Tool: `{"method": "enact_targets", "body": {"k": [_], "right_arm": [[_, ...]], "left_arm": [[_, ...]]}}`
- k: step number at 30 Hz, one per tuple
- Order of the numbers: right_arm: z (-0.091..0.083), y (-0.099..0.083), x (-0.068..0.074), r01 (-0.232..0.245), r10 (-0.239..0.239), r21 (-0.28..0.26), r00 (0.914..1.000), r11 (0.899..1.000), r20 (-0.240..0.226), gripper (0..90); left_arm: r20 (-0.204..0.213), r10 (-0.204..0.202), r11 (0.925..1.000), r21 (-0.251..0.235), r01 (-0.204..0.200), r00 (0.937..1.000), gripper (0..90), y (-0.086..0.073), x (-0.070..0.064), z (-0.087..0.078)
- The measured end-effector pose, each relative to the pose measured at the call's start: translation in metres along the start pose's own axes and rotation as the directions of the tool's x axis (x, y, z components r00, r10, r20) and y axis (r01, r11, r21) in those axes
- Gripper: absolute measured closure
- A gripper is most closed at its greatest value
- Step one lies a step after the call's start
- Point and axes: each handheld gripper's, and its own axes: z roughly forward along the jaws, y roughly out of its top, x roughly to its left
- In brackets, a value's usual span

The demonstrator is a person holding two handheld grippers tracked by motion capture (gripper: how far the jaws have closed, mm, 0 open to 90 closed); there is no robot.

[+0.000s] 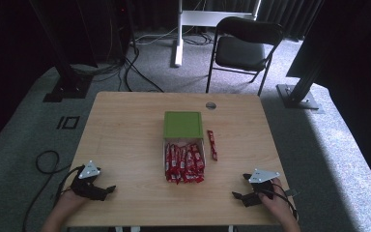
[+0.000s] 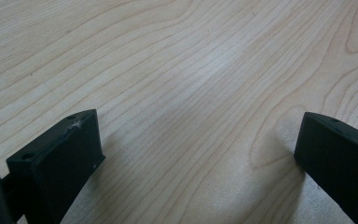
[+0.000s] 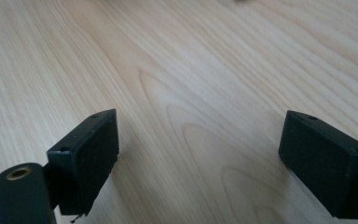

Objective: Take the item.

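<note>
- The left gripper (image 1: 107, 190) rests low on the near left of the table (image 1: 125, 125), jaws wide apart, holding nothing.
- The right gripper (image 1: 239, 190) rests near right, jaws apart too.
- The red candy bars (image 1: 184, 163) lie in the middle, between them.

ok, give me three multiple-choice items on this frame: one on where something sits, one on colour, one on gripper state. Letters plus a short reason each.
1. Where does the single loose red packet lie?
A. on the table just right of the box
B. on top of the green lid
C. between the left gripper's jaws

2. What colour is the lid at the far end of the box?
A. blue
B. green
C. white

3. How do the left gripper and right gripper stand?
A. both shut on packets
B. left shut, right open
C. both open, holding nothing

Answers:
1 A, the packet lies apart on the table beside the box's right wall.
2 B, the square lid shows green in the high view.
3 C, each gripper view shows jaws wide apart over bare wood.
</note>
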Motion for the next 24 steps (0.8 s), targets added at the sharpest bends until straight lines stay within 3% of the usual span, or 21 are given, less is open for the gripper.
{"method": "enact_targets", "body": {"k": [5, 24], "right_arm": [[0.0, -0.0001, 0.0014, 0.023, -0.023, 0.002, 0.9996, 1.0, -0.017, 12.0], [0.0002, -0.0001, 0.0013, 0.025, -0.025, 0.003, 0.9994, 1.0, -0.026, 12.0]], "left_arm": [[0.0, 0.0, 1.0, 0.0, 0.0, 1.0, 1.6, 0.0, 0.0, 0.0], [0.0, 0.0, 1.0, 0.0, 0.0, 1.0, 1.6, 0.0, 0.0, 0.0]]}}
